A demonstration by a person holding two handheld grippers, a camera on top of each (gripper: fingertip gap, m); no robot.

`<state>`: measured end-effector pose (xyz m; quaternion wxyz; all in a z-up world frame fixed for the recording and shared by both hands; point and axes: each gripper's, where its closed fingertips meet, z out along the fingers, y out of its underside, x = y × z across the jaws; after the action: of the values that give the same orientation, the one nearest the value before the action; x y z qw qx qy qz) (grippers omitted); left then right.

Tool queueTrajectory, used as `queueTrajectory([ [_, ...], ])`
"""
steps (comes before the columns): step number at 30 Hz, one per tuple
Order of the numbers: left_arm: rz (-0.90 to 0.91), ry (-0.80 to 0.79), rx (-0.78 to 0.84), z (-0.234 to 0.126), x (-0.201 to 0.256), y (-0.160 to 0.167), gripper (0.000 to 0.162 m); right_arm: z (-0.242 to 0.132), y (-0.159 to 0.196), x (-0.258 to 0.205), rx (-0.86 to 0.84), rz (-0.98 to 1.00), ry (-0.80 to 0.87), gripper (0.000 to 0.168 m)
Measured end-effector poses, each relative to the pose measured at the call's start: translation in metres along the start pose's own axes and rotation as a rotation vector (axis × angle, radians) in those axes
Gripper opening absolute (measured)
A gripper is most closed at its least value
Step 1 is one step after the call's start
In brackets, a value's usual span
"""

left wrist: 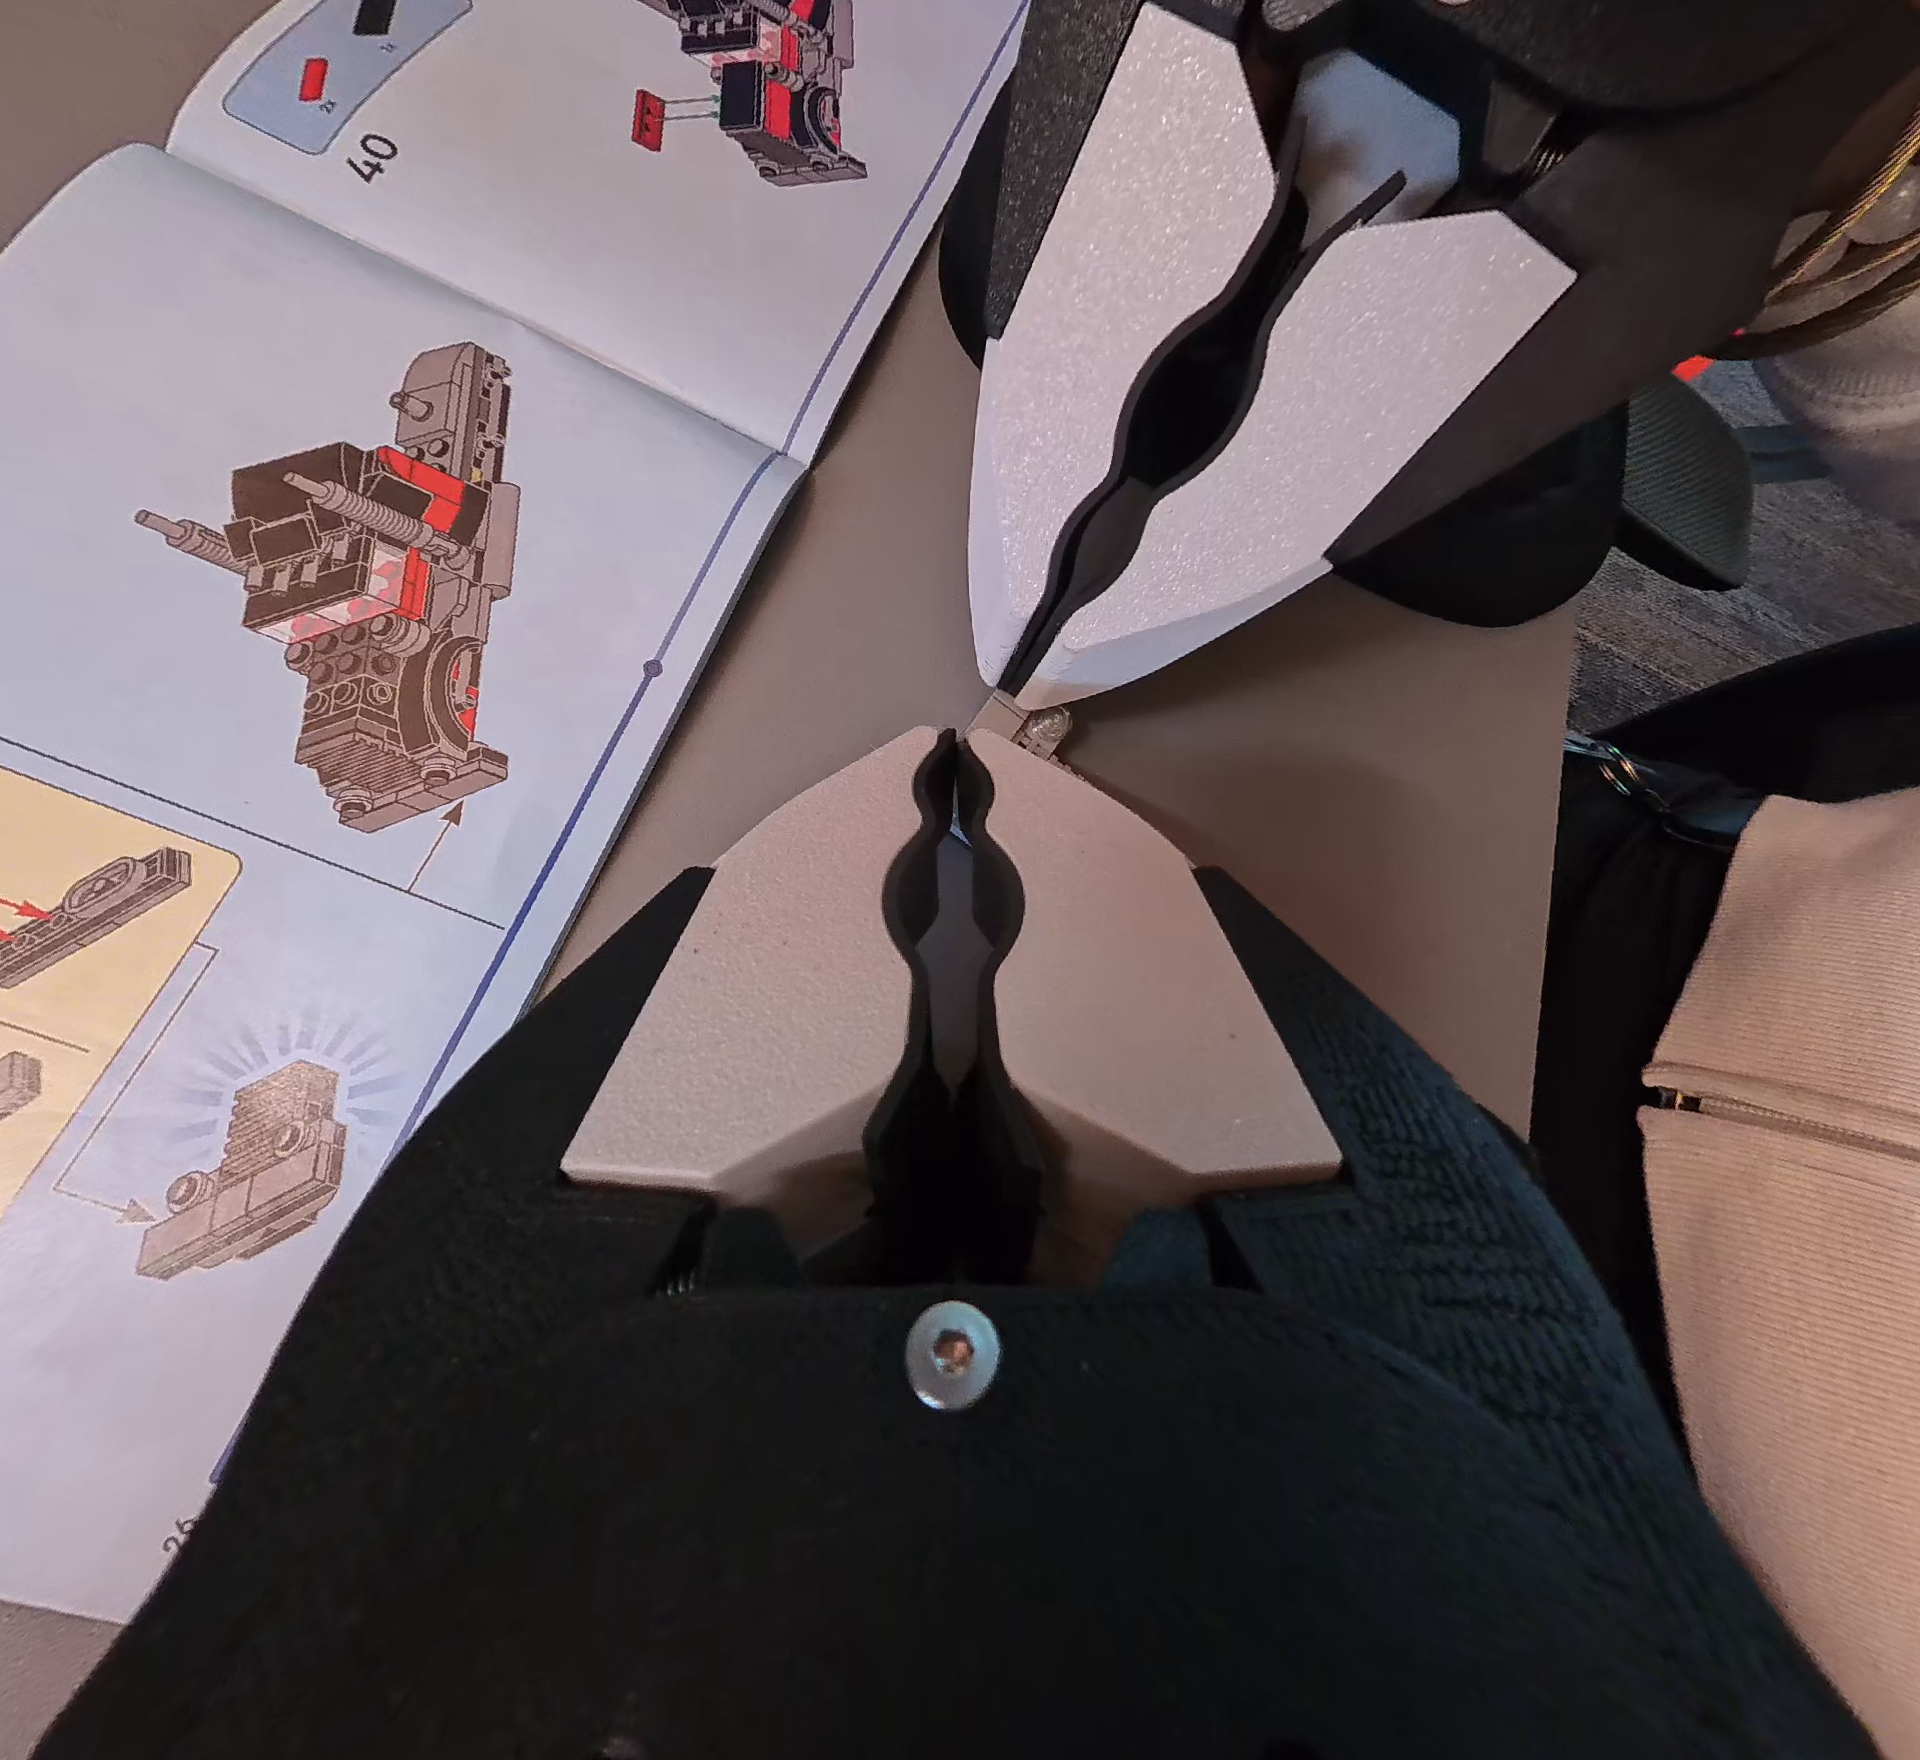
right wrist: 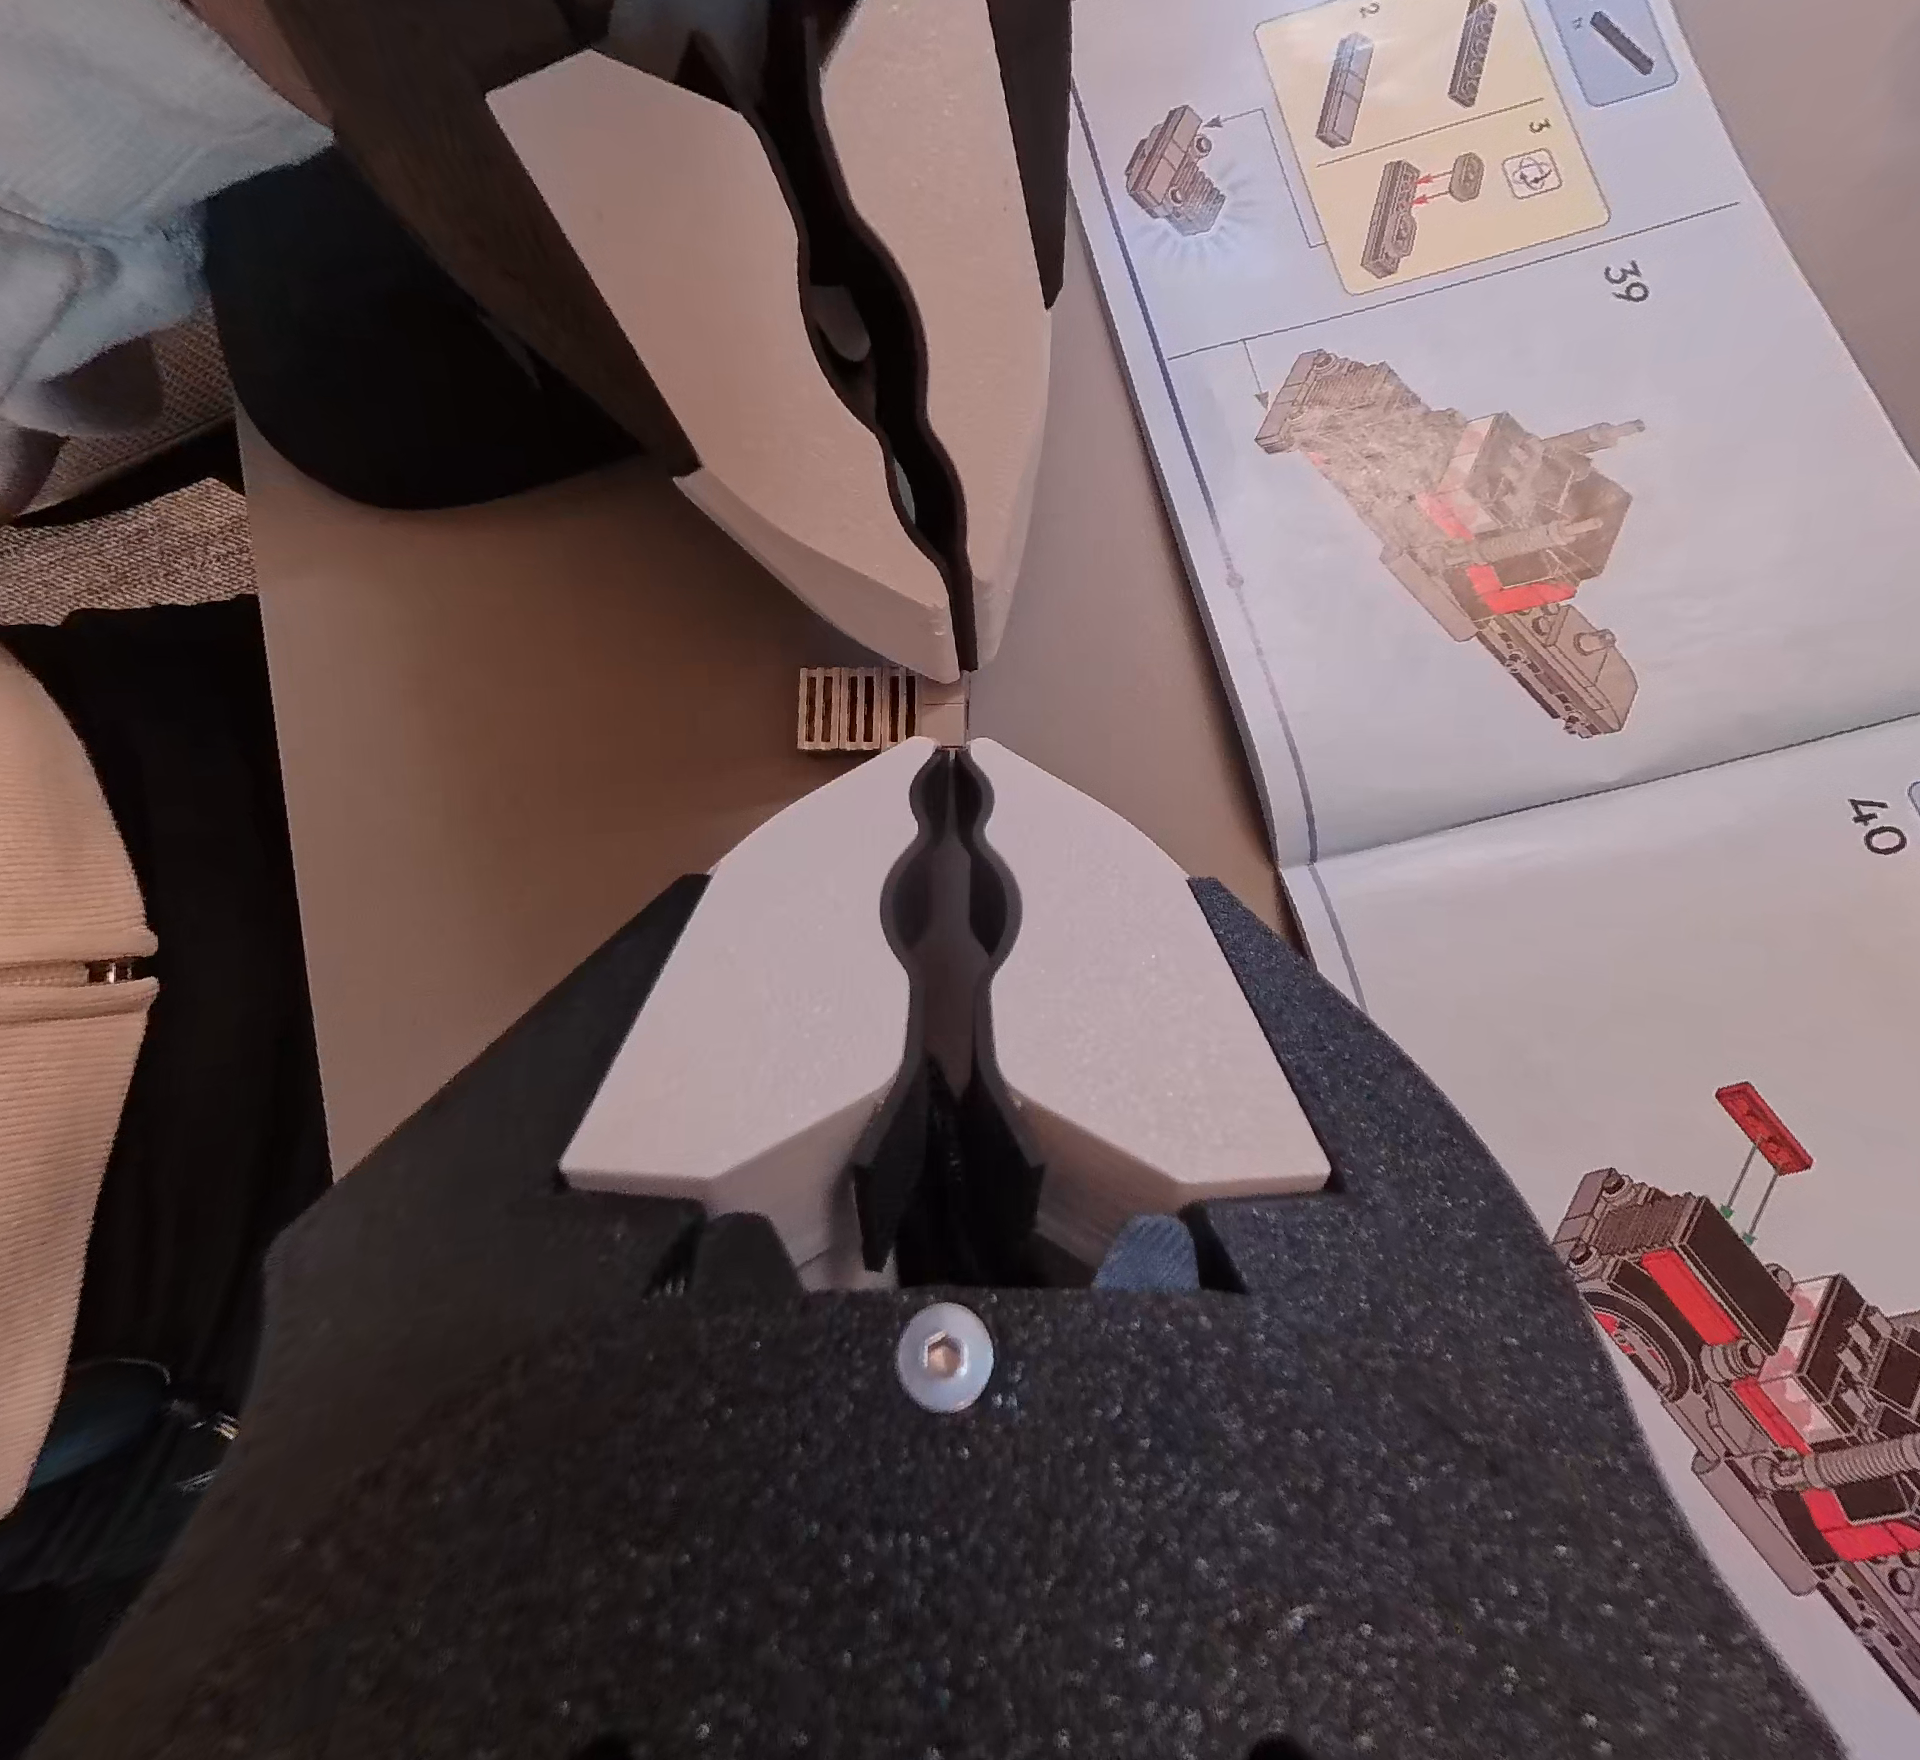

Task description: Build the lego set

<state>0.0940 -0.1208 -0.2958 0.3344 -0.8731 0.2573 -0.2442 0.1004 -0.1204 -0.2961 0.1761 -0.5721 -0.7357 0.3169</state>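
Beige desk [left wrist: 1299,879] underneath; dark bag [right wrist: 343,380], maybe backpack, at far edge; beige ribbed zippered garment [left wrist: 1787,1191] beside desk.

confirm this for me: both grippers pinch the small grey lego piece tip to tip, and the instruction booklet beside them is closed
Not quite: the instruction booklet lies open, as the right wrist view shows. The rest holds: the left gripper and right gripper pinch the small grey lego piece tip to tip.

Open instruction booklet [left wrist: 436,484] blocks one side; bare table [left wrist: 1299,879] opposite.

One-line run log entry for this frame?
left gripper: shut | right gripper: shut | both tip-to-tip on small grey lego piece | instruction booklet open alongside
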Motion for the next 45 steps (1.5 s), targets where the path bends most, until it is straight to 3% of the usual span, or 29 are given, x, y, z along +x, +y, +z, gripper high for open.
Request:
queueTrajectory([
  [21,0.015,0.022,0.003,-0.001,0.003,0.001,0.001,-0.001,0.0,0.002,0.008,0.021,0.001,0.006],
  [25,-0.041,0.086,0.189,-0.019,0.004,-0.017,0.015,-0.014,-0.009,0.003,0.159,0.121,-0.059,0.009],
  [31,-0.171,0.134,0.551,-0.065,-0.009,-0.042,0.019,-0.024,0.002,0.002,0.185,0.093,-0.073,0.021],
  [35,-0.168,0.133,0.557,-0.065,-0.009,-0.042,0.019,-0.023,0.003,-0.004,0.179,0.058,-0.111,0.028],
  [45,-0.124,0.115,0.488,-0.056,-0.004,-0.037,0.019,-0.016,0.006,-0.005,0.121,-0.001,-0.089,0.022],
])
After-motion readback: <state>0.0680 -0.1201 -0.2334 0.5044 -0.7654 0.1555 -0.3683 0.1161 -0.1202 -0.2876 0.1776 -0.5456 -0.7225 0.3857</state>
